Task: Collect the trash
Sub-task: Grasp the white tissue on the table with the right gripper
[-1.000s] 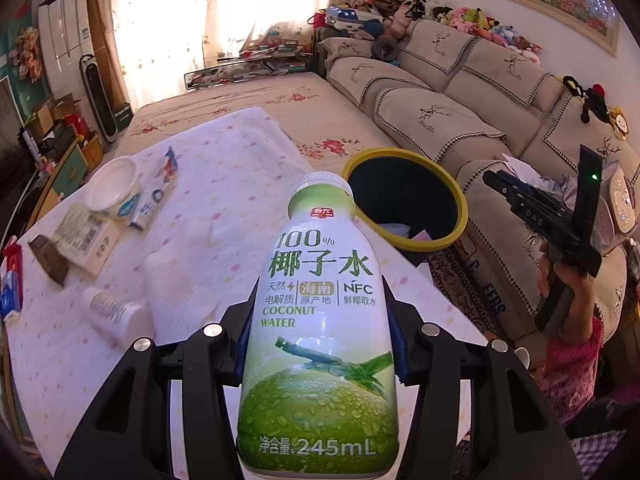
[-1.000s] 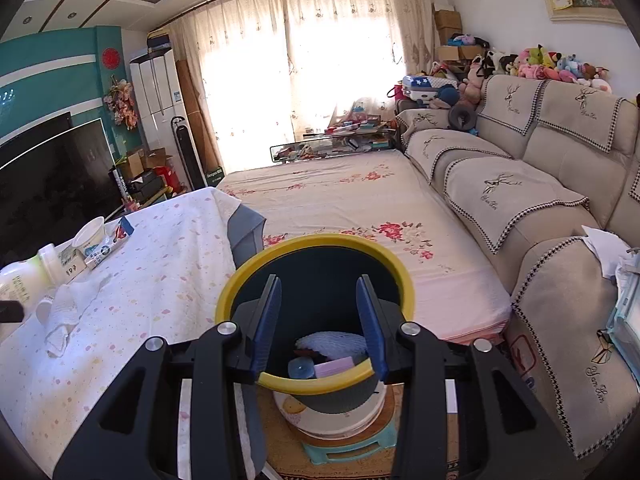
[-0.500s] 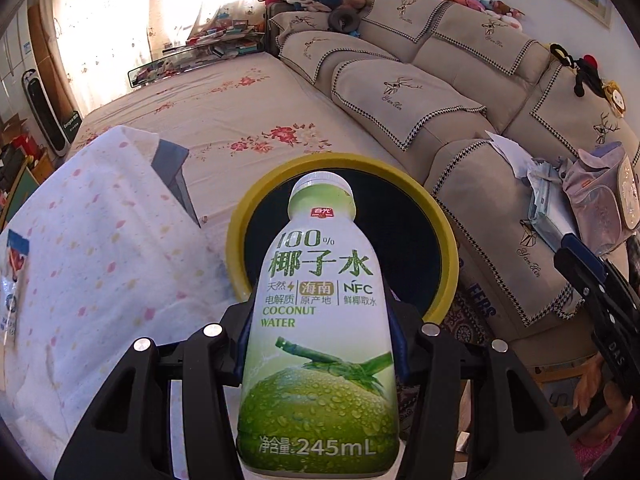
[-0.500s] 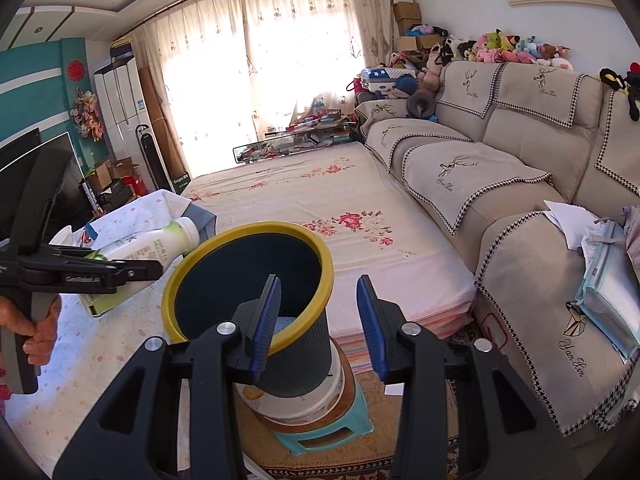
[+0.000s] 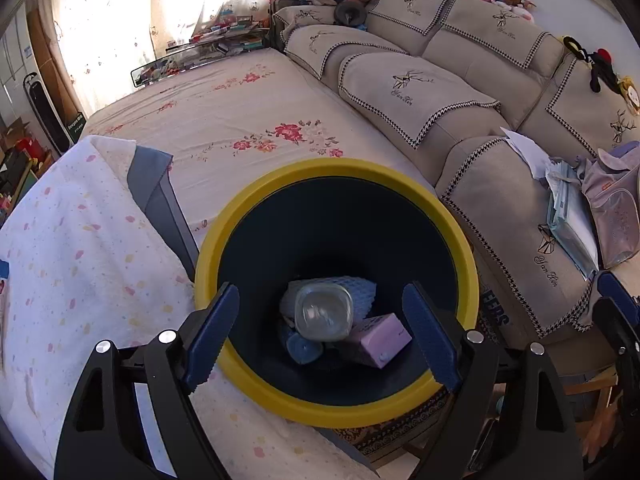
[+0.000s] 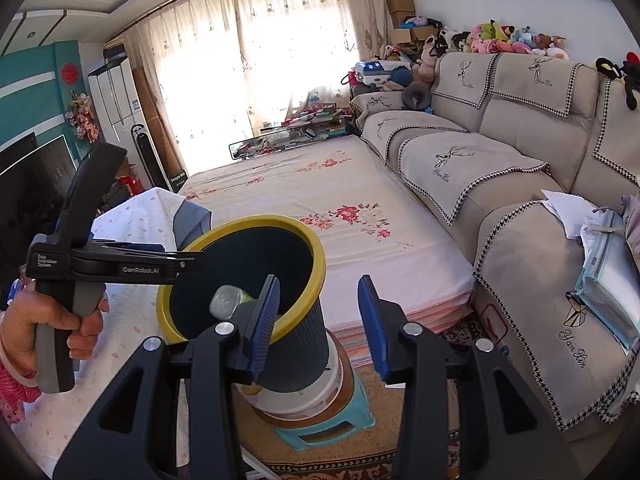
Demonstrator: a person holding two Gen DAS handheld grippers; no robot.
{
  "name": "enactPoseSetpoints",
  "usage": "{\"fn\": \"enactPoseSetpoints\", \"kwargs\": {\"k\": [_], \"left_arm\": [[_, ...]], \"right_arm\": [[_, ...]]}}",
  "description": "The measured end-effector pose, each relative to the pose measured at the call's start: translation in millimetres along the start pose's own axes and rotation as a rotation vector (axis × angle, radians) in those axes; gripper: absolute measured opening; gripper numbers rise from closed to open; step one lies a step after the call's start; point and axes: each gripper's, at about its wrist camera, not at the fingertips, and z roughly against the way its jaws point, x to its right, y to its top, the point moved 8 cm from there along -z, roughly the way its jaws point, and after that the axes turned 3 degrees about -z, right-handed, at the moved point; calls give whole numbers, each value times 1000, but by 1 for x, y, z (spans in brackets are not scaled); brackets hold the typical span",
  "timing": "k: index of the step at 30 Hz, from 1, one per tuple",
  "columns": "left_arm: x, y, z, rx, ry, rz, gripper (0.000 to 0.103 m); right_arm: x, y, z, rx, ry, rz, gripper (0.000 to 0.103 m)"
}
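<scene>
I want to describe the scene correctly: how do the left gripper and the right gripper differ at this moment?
The left gripper hangs right above the yellow-rimmed bin, pointing down into it; the right gripper is beside the bin, seeing its outer wall. The left gripper's jaws stand wide and are opening, with the bottle dropping free below; the right gripper's jaws are narrower, also opening, with nothing between. Both have blue pads on black frames.

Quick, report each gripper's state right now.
Left gripper: jaws opening, empty; the bottle is dropping into the bin.
Right gripper: jaws opening, holding nothing.
</scene>
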Motion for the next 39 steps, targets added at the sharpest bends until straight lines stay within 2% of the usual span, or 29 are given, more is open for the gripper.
{"fn": "enactPoseSetpoints", "kwargs": {"k": [4,7,9,14,18,20,25,30,35,39], "left_arm": [[-8,-14,54,91,-30,67,94],[-23,-29,97,165,-8,114,98],[-35,-46,121,174,13,148,98],[-77,-110,174,183,75,218,98],[-126,-166,220,225,143,342,98],[-151,-196,244,250,212,393,98],[-202,-269,296,283,366,509,98],[-241,-332,333,291,502,576,98],[-258,-372,341,281,492,651,98],[-261,-382,339,280,478,671,98]], "right_arm": [[-9,-3,1,-4,15,9,47],[-20,-4,0,-10,32,21,49],[-28,-6,-1,-14,45,30,51],[-56,-11,-2,-31,81,64,53],[-87,-18,-3,-57,112,105,55],[-106,-22,-2,-68,135,134,55],[-174,-34,5,-98,241,231,55],[-260,-57,15,-149,379,352,55],[-341,-83,21,-212,497,454,55],[-390,-103,10,-281,532,539,55]]}}
